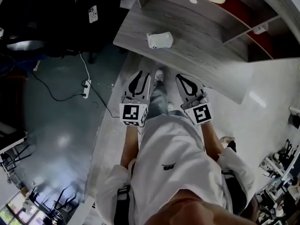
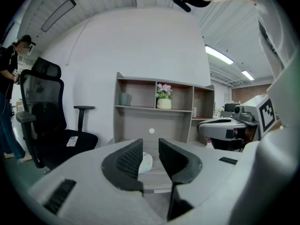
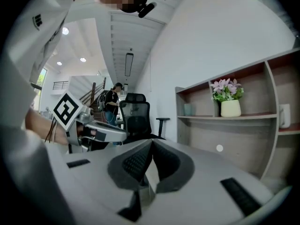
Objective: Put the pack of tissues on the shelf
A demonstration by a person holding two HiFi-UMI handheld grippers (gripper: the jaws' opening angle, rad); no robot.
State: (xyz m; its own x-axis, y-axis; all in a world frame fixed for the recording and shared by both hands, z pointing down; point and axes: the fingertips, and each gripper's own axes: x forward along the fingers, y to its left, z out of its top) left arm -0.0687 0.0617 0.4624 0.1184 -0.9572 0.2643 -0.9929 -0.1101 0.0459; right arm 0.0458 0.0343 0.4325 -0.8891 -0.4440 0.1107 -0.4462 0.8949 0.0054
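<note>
- The grey wood-grain desk (image 1: pixel 201 46) runs across the top of the head view. The person stands at its near edge, with both forearms reaching toward it.
- The shelf unit (image 2: pixel 140 108) stands at the back of the desk against the white wall. It has open compartments on an upper level.
- A black office chair (image 2: pixel 44 121) stands to the left of the desk, with a small white device (image 2: pixel 71 141) on its seat. Another person (image 2: pixel 7 78) stands behind the chair at the edge of the left gripper view.
- The left gripper (image 2: pixel 151 146) points at the desk. Its dark ribbed pads stand partly apart with a clear gap between them, and they hold nothing. Part of the tissue pack shows through that gap, lying farther off on the desktop.
- The right gripper (image 3: pixel 151 144) is beside the left one. Its fingertips meet, so the jaws are closed with nothing between them.
- The pack of tissues (image 1: pixel 159 40), white and soft-looking, lies on the desktop in front of the shelf unit, near the desk's left end. It is not on a shelf, and neither gripper touches it.
- A pale pot of pink flowers (image 2: pixel 163 103) stands on the upper shelf board in the middle compartment.
- A teal cup (image 2: pixel 124 99) stands in the left compartment.
- A white power strip (image 1: pixel 86 88) lies on the floor, with its cable trailing away.
</note>
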